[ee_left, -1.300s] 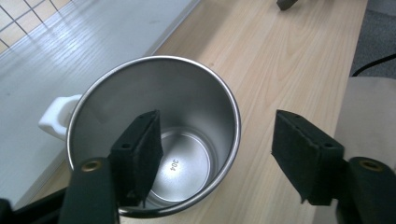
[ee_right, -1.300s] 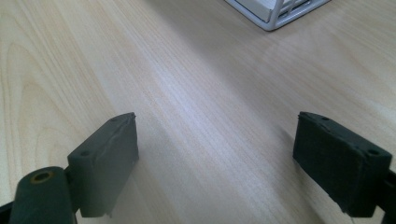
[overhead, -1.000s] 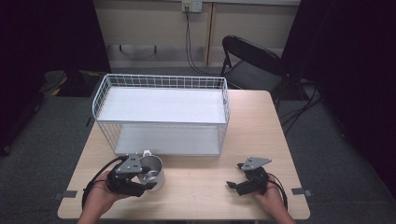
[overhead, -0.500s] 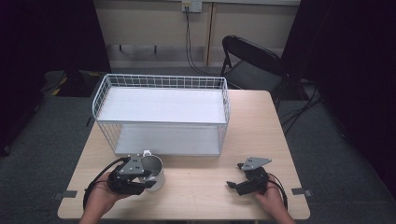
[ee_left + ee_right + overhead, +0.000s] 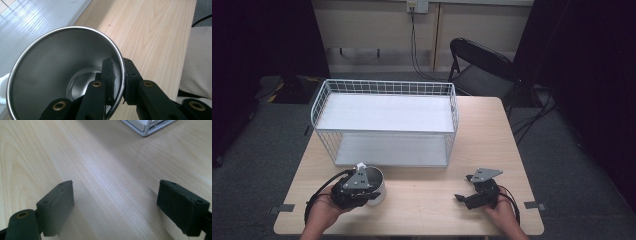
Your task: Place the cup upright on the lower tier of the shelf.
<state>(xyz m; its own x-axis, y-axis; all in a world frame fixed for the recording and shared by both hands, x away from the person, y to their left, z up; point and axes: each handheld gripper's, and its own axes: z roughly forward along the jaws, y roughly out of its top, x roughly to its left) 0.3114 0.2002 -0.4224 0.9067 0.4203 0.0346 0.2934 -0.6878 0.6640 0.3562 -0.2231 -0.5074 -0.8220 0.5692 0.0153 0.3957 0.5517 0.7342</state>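
The left tongs [image 5: 119,82] had just been closing and clamped the rim of a steel cup [image 5: 57,75], one jaw inside the wall, the other outside. The cup stood on the pale wooden tabletop [image 5: 155,32], its white handle [image 5: 3,87] at the left edge.

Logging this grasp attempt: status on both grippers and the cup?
Left hand-held gripper just closed, pinching the steel cup wall at the rim. Right hand-held gripper open, empty, over bare table. Wire rack behind cup, apart.

Brushed shiny metal cup [image 5: 57,72], pale matt wood table [image 5: 155,37], white wire rack [image 5: 384,107]
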